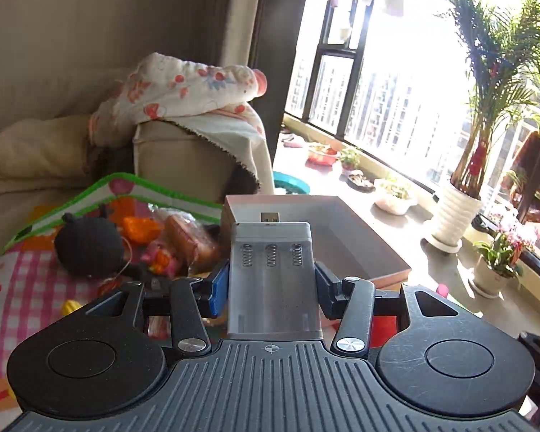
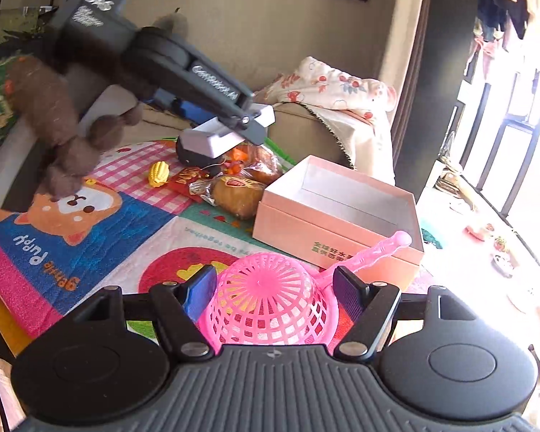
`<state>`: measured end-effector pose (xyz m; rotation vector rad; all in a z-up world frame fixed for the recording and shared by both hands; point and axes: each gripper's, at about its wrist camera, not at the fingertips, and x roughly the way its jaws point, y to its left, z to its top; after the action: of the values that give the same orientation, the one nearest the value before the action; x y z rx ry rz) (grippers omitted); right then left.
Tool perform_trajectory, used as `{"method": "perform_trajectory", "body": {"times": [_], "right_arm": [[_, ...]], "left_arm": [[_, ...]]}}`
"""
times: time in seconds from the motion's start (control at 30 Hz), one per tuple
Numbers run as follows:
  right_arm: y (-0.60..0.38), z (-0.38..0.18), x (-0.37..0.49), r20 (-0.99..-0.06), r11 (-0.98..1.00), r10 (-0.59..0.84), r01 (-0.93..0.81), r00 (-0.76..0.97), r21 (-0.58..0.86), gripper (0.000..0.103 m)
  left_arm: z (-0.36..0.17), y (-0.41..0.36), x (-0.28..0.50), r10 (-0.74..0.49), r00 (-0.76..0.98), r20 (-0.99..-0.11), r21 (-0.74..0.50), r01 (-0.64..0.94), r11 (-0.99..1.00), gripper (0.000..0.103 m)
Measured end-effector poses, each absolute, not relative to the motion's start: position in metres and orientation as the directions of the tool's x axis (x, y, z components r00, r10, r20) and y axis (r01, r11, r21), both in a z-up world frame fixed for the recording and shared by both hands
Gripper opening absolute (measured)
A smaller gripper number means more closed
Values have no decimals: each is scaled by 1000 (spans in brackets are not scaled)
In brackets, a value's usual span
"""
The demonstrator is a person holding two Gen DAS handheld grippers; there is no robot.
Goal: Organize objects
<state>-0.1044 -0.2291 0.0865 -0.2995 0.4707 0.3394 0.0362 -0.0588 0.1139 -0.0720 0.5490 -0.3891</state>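
My left gripper is shut on a grey battery charger with three springs and a USB plug at its far end. It hangs in the air just short of an open pink box. From the right wrist view the left gripper holds the charger above the toys. My right gripper is shut on an upside-down pink plastic strainer. Its handle points toward the pink box, which has nothing in it.
On the colourful play mat lie a yellow corn toy, wrapped bread, a red packet and a black plush. A brown furry dog stands at the left. Behind are a sofa with a floral blanket and potted plants.
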Motion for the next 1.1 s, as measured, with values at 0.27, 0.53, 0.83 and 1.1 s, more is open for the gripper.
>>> {"method": "perform_trajectory", "body": {"times": [0.27, 0.53, 0.83, 1.1], "right_arm": [[-266, 82, -88, -455, 947, 209, -294, 865, -125, 72], [-267, 80, -69, -473, 949, 204, -292, 857, -119, 72], [-244, 126, 7, -400, 916, 220, -330, 890, -229, 72], [-250, 129, 133, -593, 954, 205, -294, 779, -56, 89]], "left_arm": [[66, -124, 149, -281, 733, -620, -162, 231, 959, 52], [68, -93, 116, -356, 759, -545, -199, 295, 934, 52], [61, -5, 28, -339, 780, -526, -217, 263, 940, 52], [36, 41, 2, -286, 760, -584, -225, 187, 956, 52]]}}
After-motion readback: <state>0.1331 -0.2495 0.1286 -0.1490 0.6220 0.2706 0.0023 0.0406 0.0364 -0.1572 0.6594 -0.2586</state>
